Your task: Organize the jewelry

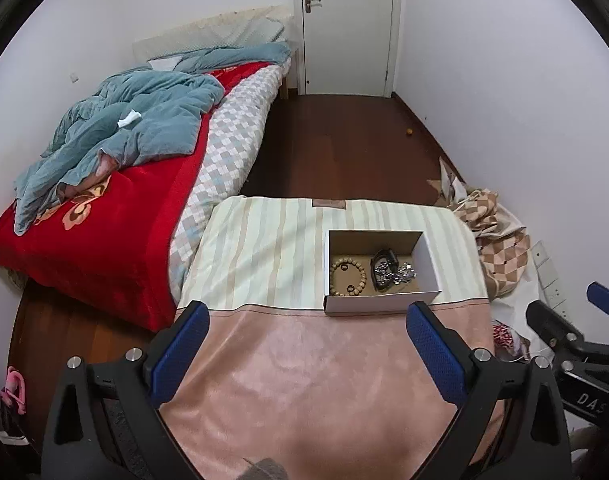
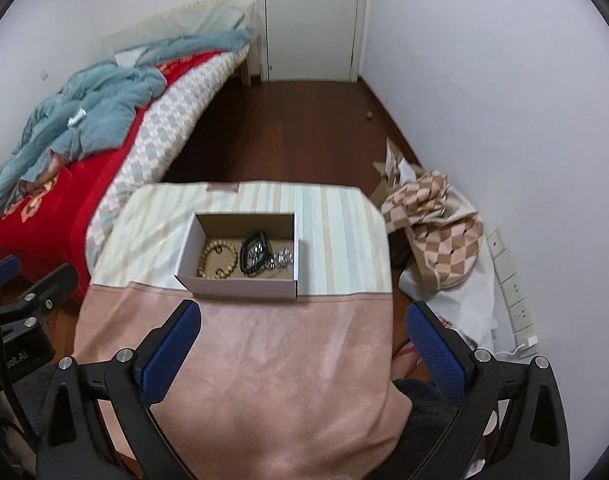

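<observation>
Left wrist view shows your left tongs spread wide and holding nothing, hovering above the pink part of the cloth-covered desk; your right tongs are likewise wide apart and empty over the same pink cloth. Straight ahead of both pairs, just past the seam where pink meets the striped fabric, sits the open cardboard box with its long side running across your line of reach. From the left tongs the box lies ahead and a little to the right; from the right tongs the box lies ahead and a little to the left, so it rests roughly between your two hands, neither clearly nearer. Inside, the wooden bead bracelet lies flat at the left end, a dark strap-like piece is in the middle, and a silvery chain is tangled against it toward the right. All the jewelry appears to be in the box already, with nothing loose on the desk. If anything is left, it is probably separating that tangle, which would suit your right hand. Beyond the desk are the bed and door.
</observation>
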Demonstrator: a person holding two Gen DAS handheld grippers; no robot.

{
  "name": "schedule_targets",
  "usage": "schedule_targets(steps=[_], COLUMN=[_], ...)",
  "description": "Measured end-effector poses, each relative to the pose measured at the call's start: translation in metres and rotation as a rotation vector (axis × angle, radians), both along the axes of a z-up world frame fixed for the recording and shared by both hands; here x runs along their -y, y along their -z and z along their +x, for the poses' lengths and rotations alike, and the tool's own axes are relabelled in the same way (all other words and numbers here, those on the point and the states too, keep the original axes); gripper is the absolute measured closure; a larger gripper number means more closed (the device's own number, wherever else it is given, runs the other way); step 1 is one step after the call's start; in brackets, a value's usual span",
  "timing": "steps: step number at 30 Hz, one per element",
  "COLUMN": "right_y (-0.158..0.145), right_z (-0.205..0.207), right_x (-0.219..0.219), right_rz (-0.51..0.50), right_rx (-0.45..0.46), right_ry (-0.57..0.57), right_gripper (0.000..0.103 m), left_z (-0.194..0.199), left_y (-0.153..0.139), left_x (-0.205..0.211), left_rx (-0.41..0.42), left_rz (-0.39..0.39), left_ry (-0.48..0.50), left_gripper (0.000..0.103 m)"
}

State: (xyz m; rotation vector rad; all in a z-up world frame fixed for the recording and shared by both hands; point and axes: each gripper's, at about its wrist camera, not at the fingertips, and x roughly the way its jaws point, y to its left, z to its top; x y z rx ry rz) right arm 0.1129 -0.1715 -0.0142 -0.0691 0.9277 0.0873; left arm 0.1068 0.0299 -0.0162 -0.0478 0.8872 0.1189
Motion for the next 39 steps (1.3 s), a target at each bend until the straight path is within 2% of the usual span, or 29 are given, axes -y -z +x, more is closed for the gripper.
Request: schedule_targets(steps=[8,16,27,33,39], right_y=[-0.059,-0.088,-0.086,-0.072,-0.048], right_z=[-0.041,-0.07,-0.065,-0.032,0.003], right_x=[0.001,0.0,0.004,0.002,0.001], right_rz=[0.009,0.024,0.009,-0.022,-0.033], right_rx=[0.108,0.154,0.143,0.132,0.076], right_ry=[-0.009,-0.019,0.001,0.033,0.048], right_gripper=[0.0,0.0,0.0,0.0,0.0], left_z=[-0.033,-0.055,-0.042,-0.017,0.013], left_y=[-0.042,-0.063,-0.057,-0.044,-0.025], left_x=[-0.004,-0.002,0.005,0.007,0.005], left_rx=[0.066,0.081,0.067,0.053,-0.015], left_rz=[-0.008,-0.026,-0.019,0.005,0.017], left_ry=[-0.009,0.021,-0.003,-0.01,-0.019], left_gripper=[0.002,0.002,0.002,0.001,0.001])
